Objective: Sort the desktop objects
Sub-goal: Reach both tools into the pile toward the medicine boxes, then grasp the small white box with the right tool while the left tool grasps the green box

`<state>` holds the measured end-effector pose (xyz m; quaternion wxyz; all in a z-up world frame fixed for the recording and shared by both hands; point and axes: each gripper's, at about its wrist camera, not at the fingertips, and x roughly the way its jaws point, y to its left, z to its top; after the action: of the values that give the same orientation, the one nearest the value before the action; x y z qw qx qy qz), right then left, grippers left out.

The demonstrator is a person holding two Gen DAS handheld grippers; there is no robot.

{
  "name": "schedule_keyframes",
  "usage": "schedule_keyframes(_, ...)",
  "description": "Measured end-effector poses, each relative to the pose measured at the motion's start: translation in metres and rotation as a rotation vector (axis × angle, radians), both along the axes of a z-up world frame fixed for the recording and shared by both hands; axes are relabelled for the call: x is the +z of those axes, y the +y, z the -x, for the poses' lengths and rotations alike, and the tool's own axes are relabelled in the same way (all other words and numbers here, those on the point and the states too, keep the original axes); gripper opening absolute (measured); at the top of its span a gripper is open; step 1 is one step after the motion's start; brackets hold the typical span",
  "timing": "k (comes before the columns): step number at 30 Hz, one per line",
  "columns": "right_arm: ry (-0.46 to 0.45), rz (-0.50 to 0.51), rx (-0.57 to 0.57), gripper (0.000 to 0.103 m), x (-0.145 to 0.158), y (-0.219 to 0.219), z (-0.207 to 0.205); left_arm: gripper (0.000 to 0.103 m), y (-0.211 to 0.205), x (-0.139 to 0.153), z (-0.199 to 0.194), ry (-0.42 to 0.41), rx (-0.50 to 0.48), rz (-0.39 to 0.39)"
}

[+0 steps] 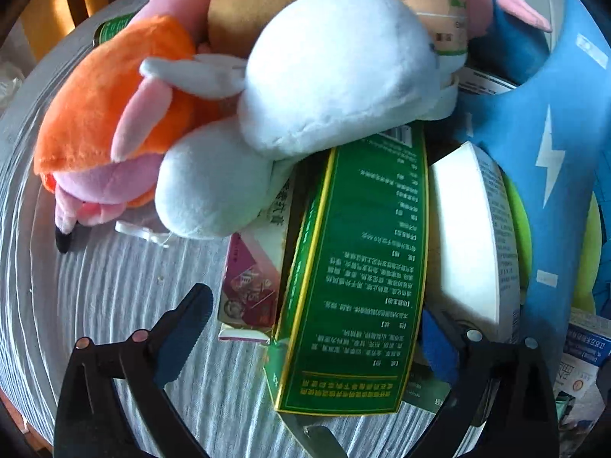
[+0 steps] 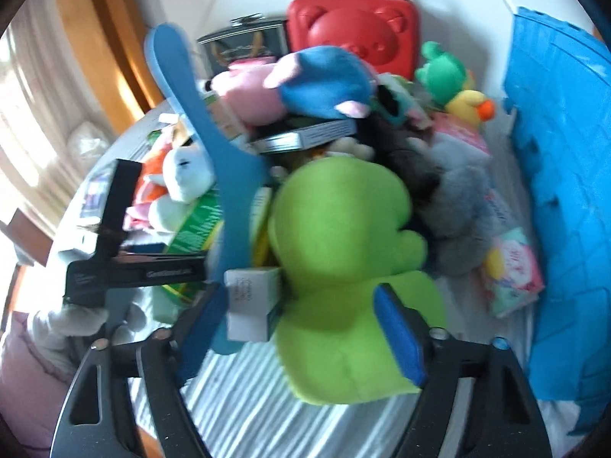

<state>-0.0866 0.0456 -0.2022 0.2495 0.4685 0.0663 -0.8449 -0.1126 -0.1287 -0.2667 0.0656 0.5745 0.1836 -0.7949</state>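
Observation:
My left gripper (image 1: 309, 339) is open around a green box with gold edges (image 1: 355, 267), which lies between its blue-padded fingers. A white plush rabbit (image 1: 328, 72) and an orange and pink plush (image 1: 103, 122) lie just beyond on the pile. My right gripper (image 2: 301, 328) is open with a lime green plush (image 2: 343, 259) between its fingers. A small white box (image 2: 252, 305) and a blue flat board (image 2: 225, 175) stand by its left finger. The left gripper's black body (image 2: 126, 267) shows at the left of the right wrist view.
A blue bag with a lightning mark (image 1: 550, 145) and a white box (image 1: 466, 236) lie right of the green box. A red bear case (image 2: 351, 34), blue foam mat (image 2: 565, 191), grey plush (image 2: 458, 198), green frog (image 2: 443, 72) and yellow duck (image 2: 469, 107) crowd the striped tablecloth (image 2: 236, 393).

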Motion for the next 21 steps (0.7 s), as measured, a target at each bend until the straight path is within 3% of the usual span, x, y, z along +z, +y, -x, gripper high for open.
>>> schedule_keyframes(4,0.01,0.005,0.036,0.048,0.005,-0.01,-0.006,0.099,0.005,0.003,-0.009,0.02,-0.029,0.039)
schedule_keyframes(10,0.004,0.007,0.048,0.048,0.006,-0.019,-0.013,0.089,0.026,0.021,-0.015,0.067,-0.074,0.125)
schedule_keyframes(18,-0.012,-0.003,0.061,0.047,-0.002,-0.028,-0.015,0.083,0.045,0.031,-0.016,0.076,-0.099,0.131)
schedule_keyframes(20,-0.015,-0.028,0.056,0.025,-0.011,-0.033,-0.01,0.08,0.05,0.037,-0.019,0.082,-0.107,0.147)
schedule_keyframes(21,-0.006,-0.026,0.055,0.025,-0.011,-0.033,-0.009,0.078,0.052,0.04,-0.021,0.089,-0.115,0.154)
